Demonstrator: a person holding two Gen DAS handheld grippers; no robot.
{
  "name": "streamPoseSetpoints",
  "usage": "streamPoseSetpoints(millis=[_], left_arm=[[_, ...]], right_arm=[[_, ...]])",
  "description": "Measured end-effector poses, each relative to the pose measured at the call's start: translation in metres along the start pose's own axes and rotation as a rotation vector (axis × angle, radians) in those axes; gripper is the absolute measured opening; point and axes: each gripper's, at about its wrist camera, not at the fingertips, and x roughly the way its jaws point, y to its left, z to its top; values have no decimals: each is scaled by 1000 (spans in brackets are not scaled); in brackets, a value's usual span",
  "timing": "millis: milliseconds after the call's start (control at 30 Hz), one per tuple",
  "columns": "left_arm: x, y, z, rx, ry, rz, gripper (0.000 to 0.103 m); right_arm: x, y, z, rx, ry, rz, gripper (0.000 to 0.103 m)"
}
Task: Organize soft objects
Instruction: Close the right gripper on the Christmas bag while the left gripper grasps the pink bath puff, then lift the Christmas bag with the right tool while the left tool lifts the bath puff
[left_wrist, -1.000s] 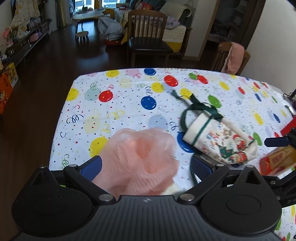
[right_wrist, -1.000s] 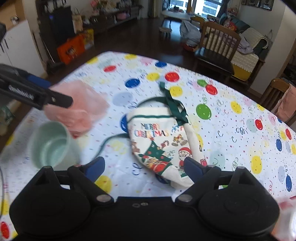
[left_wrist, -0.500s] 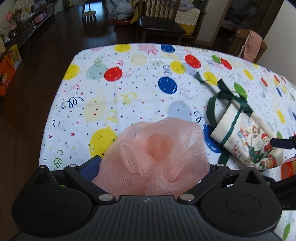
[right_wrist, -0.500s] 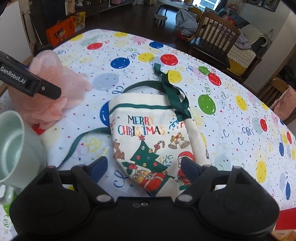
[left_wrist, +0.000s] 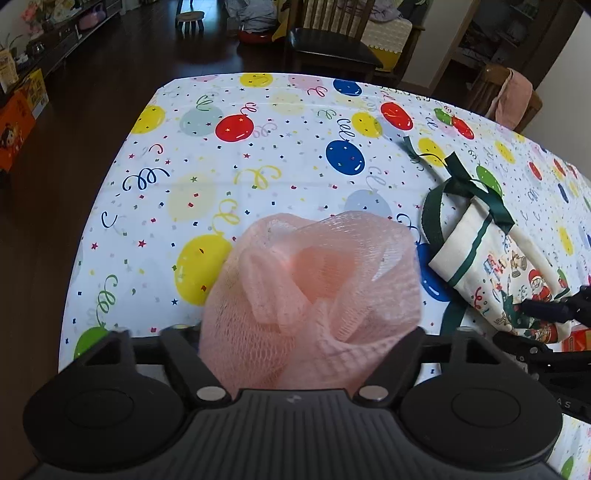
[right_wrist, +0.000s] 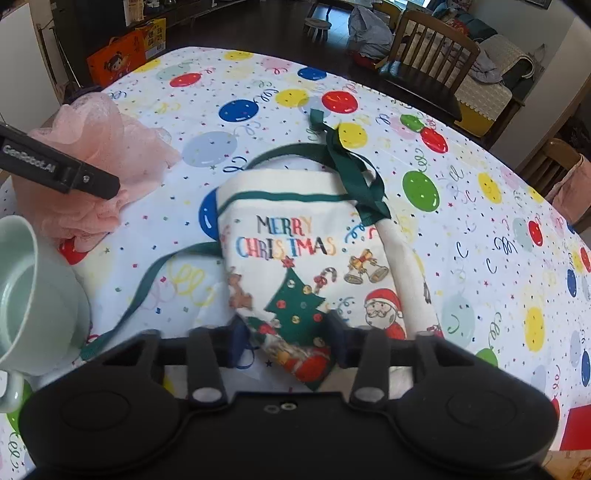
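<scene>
Both grabs are landing at once here! The left hand-held gripper (left_wrist: 310, 332) has just been closing, and the pink mesh pouf (left_wrist: 314, 284) sits bunched right between its fingers, squeezed in from both sides, so that one looks like a hold on the pouf. Over on the other side, the right hand-held gripper (right_wrist: 288, 343) has just been closing too, narrowing onto the near bottom corner of the Christmas bag (right_wrist: 314, 266), and the cloth puckers up between the pads. The bag lies flat on the balloon-print counter (right_wrist: 480, 229), its green handles (right_wrist: 354, 166) trailing away from the fingers, which is likely why the corner is the easy pinch point. The pouf rests on the counter just left of the bag, and a pale green mug (right_wrist: 33, 295) stands near the pouf. Soft things in both grips, each probably about to be lifted and sorted.
</scene>
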Motion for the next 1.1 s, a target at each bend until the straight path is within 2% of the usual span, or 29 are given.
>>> streamPoseSetpoints(millis=[33, 100, 300, 600, 867, 1100], left_arm=[[-1, -1, 0, -3, -1, -3, 60], [-5, -3, 0, -7, -5, -4, 49], [-16, -3, 0, -10, -38, 22, 39], [-40, 0, 4, -40, -86, 39, 38], [-78, -3, 12, -67, -147, 26, 38], [-120, -22, 15, -49, -164, -8, 38]], right_arm=[[-1, 1, 0, 4, 1, 0, 20], [-5, 3, 1, 5, -9, -19, 17], [-27, 0, 6, 25, -77, -32, 4], [-72, -19, 15, 136, -155, 50, 2], [-122, -45, 19, 261, -222, 159, 1], [-182, -64, 16, 277, -321, 238, 1]])
